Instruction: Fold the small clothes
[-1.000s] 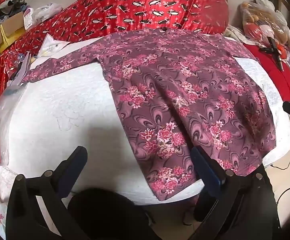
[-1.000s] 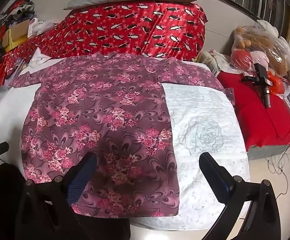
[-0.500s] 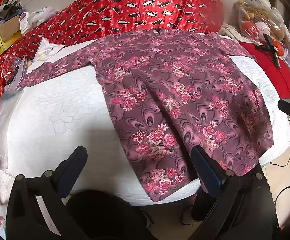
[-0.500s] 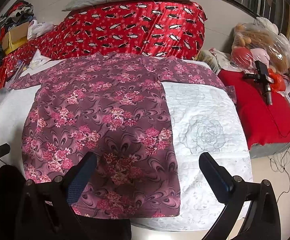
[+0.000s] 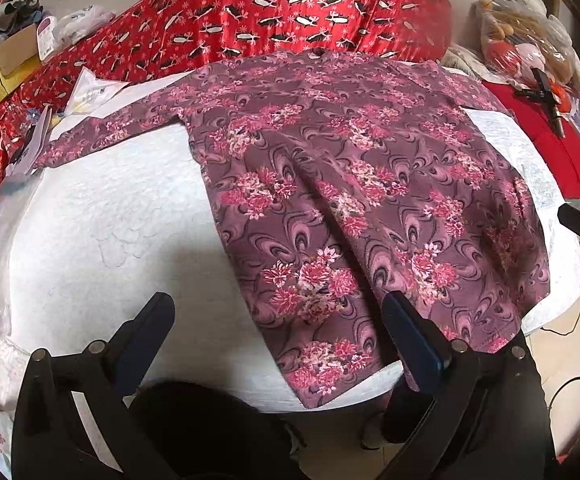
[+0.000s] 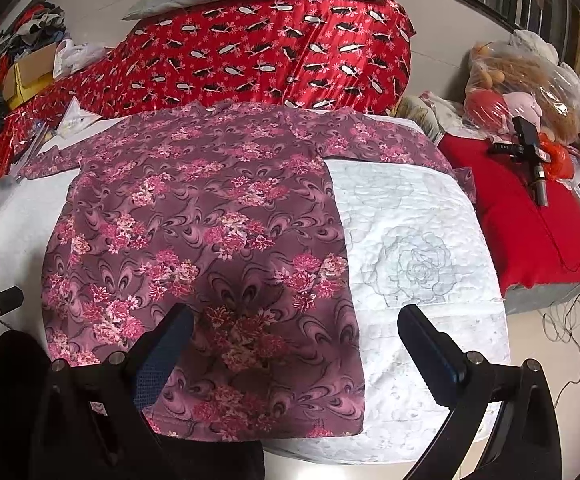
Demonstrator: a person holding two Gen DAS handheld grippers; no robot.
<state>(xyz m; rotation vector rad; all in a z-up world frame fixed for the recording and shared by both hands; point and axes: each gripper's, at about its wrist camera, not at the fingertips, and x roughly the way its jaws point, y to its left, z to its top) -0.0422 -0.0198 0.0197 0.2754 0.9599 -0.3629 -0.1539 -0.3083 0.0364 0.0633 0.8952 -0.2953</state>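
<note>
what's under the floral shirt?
The floral shirt lies spread on a white quilted cover. Whatever sits beneath the cloth itself is hidden.

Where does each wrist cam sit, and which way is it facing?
Left wrist: on the left gripper, above the bed's near-left edge, facing the floral shirt; its own open fingers show, right gripper at the right edge.
Right wrist: on the right gripper, above the near-right hem, facing the red quilt; open fingers show, left gripper at the left edge.
Shared: shirt, white bedspread, quilt.
</note>
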